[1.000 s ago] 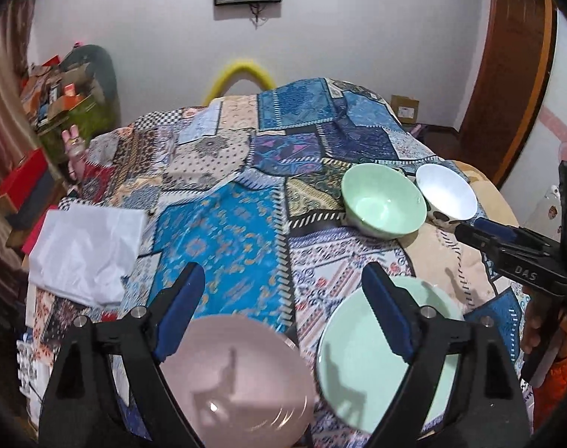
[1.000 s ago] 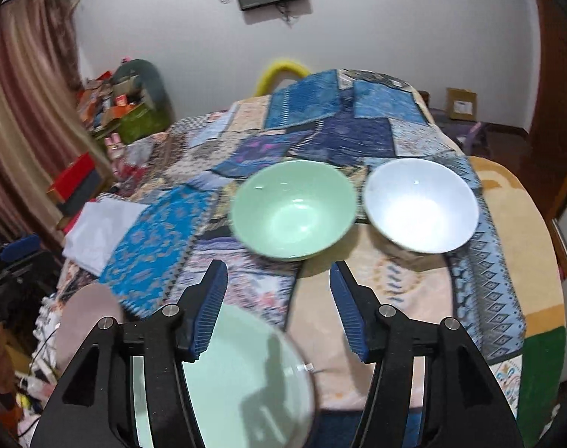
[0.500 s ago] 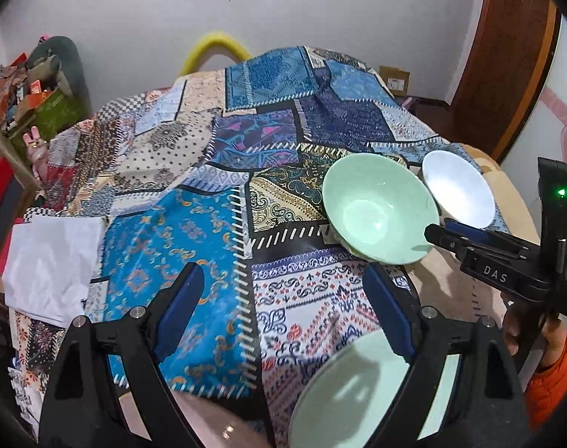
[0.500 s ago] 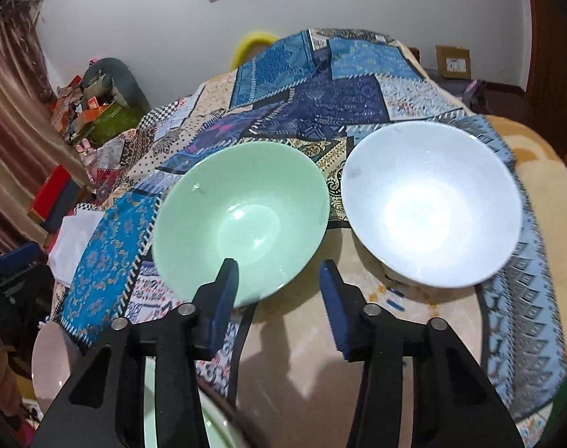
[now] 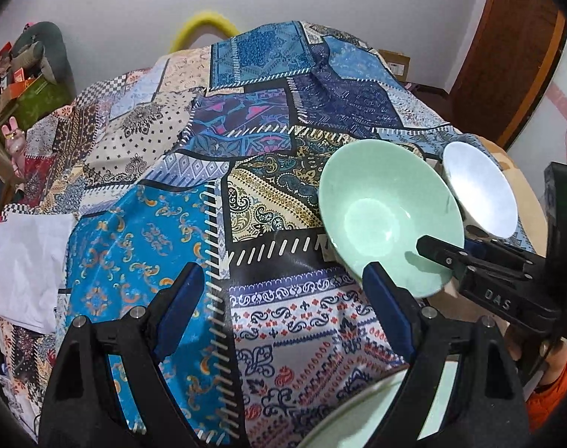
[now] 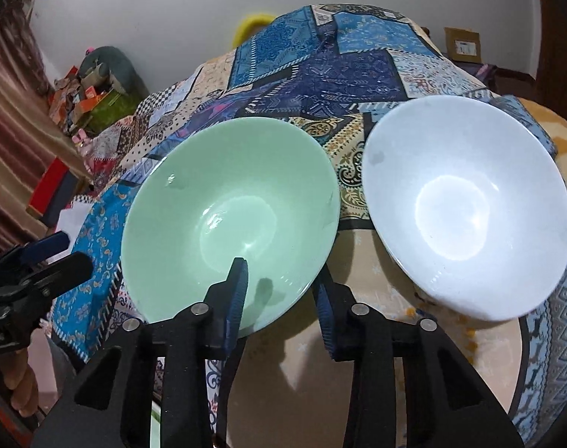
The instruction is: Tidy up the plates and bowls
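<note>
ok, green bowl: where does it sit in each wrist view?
Left wrist: green bowl right of centre, the white bowl just past it to the right.
Right wrist: green bowl centre-left, large, its near rim between the fingers of the right hand-held gripper.
Shared landmark: the yellow arch by the far wall, beyond the patchwork cloth.

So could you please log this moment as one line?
right gripper: fingers closing astride green bowl near rim, not yet gripped | left gripper: open, empty | white bowl: untouched
</note>
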### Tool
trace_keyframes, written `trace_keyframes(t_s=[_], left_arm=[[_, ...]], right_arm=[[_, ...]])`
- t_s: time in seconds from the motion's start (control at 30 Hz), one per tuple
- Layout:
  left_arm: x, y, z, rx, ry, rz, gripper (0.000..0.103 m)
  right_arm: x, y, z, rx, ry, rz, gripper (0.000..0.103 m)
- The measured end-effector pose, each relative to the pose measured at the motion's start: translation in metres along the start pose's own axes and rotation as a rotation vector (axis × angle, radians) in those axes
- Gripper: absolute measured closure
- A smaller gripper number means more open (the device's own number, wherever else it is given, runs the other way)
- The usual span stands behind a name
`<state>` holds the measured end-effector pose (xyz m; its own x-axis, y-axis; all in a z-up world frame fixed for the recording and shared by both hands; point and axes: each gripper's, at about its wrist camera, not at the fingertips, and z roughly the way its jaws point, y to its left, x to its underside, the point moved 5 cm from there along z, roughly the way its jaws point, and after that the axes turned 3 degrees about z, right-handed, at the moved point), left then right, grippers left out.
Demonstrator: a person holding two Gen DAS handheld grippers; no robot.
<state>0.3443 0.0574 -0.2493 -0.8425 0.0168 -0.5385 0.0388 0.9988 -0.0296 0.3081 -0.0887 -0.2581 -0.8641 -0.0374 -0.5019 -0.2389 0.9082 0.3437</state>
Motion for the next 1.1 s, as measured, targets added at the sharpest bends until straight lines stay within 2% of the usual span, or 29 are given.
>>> trace_keyframes(t_s=[0.13,0.2,0.37,0.43,0.5,0.57,0.67,0.87,0.97,1.1], left_arm=[[-0.002,0.001,0.014,-0.011,0.016,-0.005,0.018],[-0.001,0.003,0.021,-0.019,0.035,-0.011,0.029],[0.004,0.007,0.035,-0.006,0.089,-0.037,0.046],[0.006,0.009,0.038,0.002,0.100,-0.045,0.056],[0.008,0.009,0.044,0.012,0.125,-0.048,0.074],[0.011,0.008,0.048,0.021,0.141,-0.051,0.080],[0.011,0.007,0.049,0.031,0.137,-0.054,0.082],[0.010,0.003,0.049,0.035,0.127,-0.037,0.085],[0.009,0.002,0.048,0.036,0.124,-0.038,0.085],[0.009,0.000,0.044,0.026,0.118,-0.025,0.085]], right_arm=[[0.000,0.007,0.004,-0.022,0.022,-0.052,0.074],[0.002,0.014,0.005,-0.030,0.031,-0.089,0.074],[0.004,0.029,0.008,-0.102,0.068,-0.145,0.074],[0.005,0.035,0.009,-0.115,0.074,-0.166,0.074],[0.003,0.039,0.010,-0.116,0.075,-0.173,0.074],[0.000,0.037,0.011,-0.127,0.086,-0.147,0.074],[-0.007,0.032,0.010,-0.127,0.067,-0.101,0.074],[-0.017,0.031,0.019,-0.089,0.059,-0.096,0.074],[-0.016,0.032,0.023,-0.073,0.059,-0.109,0.084],[-0.015,0.029,0.021,-0.067,0.054,-0.107,0.088]])
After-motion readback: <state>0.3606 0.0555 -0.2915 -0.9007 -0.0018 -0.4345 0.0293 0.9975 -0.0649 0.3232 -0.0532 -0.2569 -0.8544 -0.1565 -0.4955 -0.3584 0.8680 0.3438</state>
